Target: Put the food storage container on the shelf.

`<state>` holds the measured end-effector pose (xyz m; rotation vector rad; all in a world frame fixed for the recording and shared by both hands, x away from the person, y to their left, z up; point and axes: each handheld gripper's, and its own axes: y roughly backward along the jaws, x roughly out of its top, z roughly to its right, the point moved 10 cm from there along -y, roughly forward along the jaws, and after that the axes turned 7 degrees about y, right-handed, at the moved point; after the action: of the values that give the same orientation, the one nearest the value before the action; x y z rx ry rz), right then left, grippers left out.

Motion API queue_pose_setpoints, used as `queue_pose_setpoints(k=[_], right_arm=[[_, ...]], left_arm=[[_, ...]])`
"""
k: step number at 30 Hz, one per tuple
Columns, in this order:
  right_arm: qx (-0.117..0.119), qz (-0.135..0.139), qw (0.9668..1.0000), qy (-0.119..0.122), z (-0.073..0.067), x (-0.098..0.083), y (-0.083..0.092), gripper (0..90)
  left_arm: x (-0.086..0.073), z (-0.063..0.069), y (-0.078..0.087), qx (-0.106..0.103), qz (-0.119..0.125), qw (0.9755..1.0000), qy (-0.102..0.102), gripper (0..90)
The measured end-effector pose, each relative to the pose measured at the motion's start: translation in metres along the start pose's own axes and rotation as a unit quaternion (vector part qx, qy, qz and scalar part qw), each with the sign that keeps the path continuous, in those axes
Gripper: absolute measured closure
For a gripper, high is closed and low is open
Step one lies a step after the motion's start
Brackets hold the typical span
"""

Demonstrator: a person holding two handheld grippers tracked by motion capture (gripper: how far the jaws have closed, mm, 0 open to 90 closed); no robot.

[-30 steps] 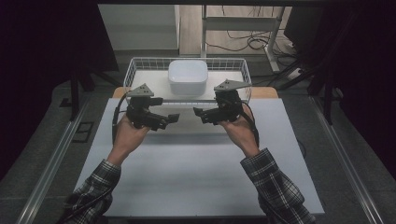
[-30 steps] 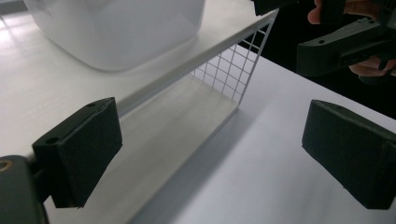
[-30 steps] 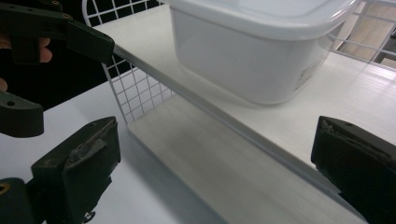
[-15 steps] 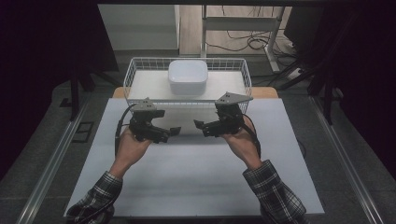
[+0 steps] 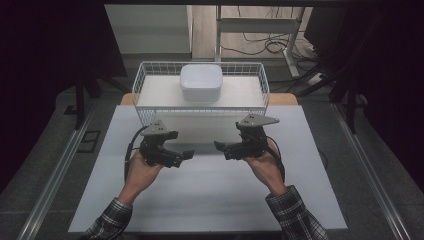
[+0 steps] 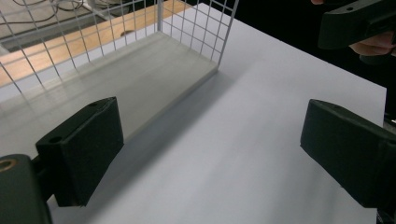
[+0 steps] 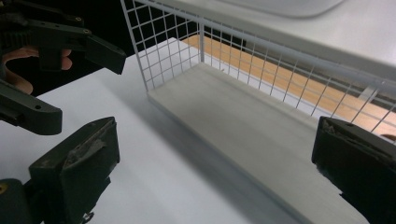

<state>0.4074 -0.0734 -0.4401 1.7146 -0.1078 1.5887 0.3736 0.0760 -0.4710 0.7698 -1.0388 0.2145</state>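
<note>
Claws: 2, left claw spread, right claw spread | wire basket: 1 | white container: 1

The table is seen from a fixed camera set high on the person's side, facing forward and down, far enough off that the whole white sheet and the wire basket are taken in. Each of the other two views is taken from low over the table, along a pair of black jaws, close to the basket's near wall. The basket and white tabletop are shared by all three.
</note>
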Motion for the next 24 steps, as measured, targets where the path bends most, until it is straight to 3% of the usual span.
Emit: queue_pose_setpoints(k=[7,13,18,24], right_arm=[[0.001,-0.009,0.9999,-0.005,-0.005,-0.018,0.0,0.2],[-0.014,-0.013,0.9998,0.003,-0.008,-0.029,0.002,0.0],[-0.011,-0.026,0.9996,0.007,-0.015,-0.041,0.0,0.0],[-0.002,-0.041,0.999,0.015,-0.023,-0.055,-0.004,0.0]], left_arm=[[-0.022,0.003,-0.004,0.001,-0.005,1.0,0.002,6.1],[-0.035,0.002,-0.004,0.001,-0.008,0.9999,0.01,6.4],[-0.051,0.002,-0.002,0.008,-0.016,0.9998,0.01,6.7],[-0.058,0.004,-0.001,0.005,-0.014,0.9997,0.017,6.8]])
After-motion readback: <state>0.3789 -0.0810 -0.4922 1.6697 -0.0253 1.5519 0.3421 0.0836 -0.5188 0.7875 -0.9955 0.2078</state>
